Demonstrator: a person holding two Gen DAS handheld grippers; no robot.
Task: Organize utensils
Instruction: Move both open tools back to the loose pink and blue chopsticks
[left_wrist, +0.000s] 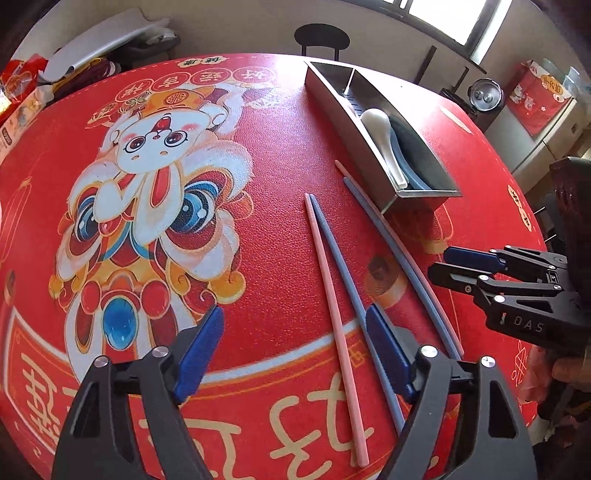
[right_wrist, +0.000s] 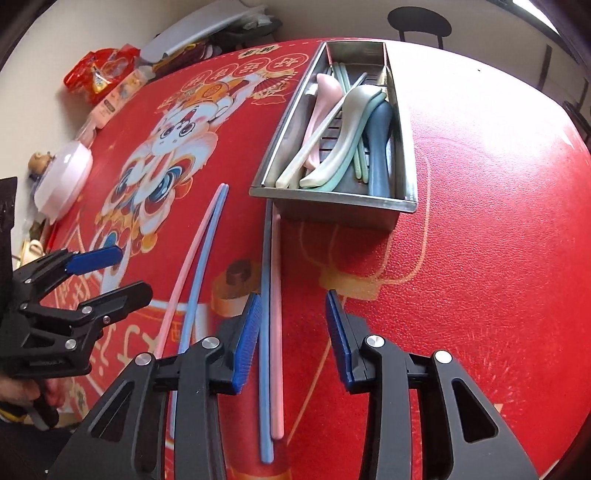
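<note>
Landmark: the steel utensil tray (right_wrist: 404, 173) on the red printed tablecloth (left_wrist: 280, 155). It already holds spoons (right_wrist: 332, 162) and some green chopsticks (right_wrist: 360, 162).

Four loose chopsticks are on the cloth, all on the near side of the tray. One pink-and-blue pair (right_wrist: 271, 332) lies just off the tray's near left corner, its far tips almost under the rim. The second pink-and-blue pair (right_wrist: 199, 266) lies further left of the tray, sticks splayed at the near ends.

Right gripper (right_wrist: 291, 332): fingers apart, nothing clamped, the near pair lying between them against the left pad. Left gripper (left_wrist: 295, 354): fingers wide apart, empty, straddling the second pair.

Risks, as I judge them:
- Right jaws sit off-centre over their pair; closing may catch only one stick or roll the other away.
- Splayed left pair may scissor when pinched.
- The sticks look long and thin, and a grip near one end could let them droop and pivot.
- The two grippers are near each other and could knock together.
- The tray is crowded; entering sticks could snag on spoon handles.
</note>
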